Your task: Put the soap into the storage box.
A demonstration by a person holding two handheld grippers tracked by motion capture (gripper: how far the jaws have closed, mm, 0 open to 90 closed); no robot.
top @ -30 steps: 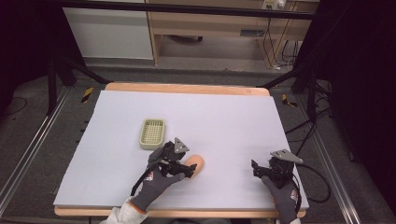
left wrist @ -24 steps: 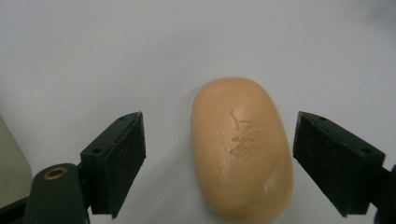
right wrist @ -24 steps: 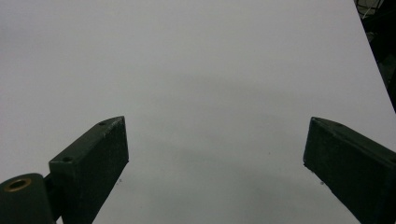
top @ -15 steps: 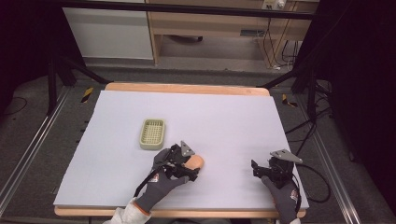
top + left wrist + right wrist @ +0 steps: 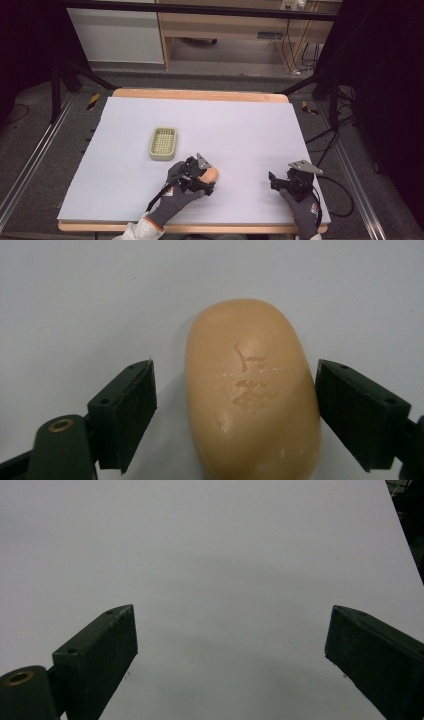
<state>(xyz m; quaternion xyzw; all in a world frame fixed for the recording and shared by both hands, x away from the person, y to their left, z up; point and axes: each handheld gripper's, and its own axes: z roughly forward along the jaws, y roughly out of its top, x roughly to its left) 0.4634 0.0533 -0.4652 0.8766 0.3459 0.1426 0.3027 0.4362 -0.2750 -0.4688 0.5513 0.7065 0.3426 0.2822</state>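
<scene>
**The room around your table**

You are working at a wooden-edged table covered by a pale sheet. Under and around it you see a dark grey floor, with metal rails running along both sides. Black stand legs slant down at the left and right, each near a yellow-and-black striped marker. Beyond the table stands a white cabinet beside a light wooden desk, with cables hanging at its right end. The room's far sides fall into darkness.
</scene>
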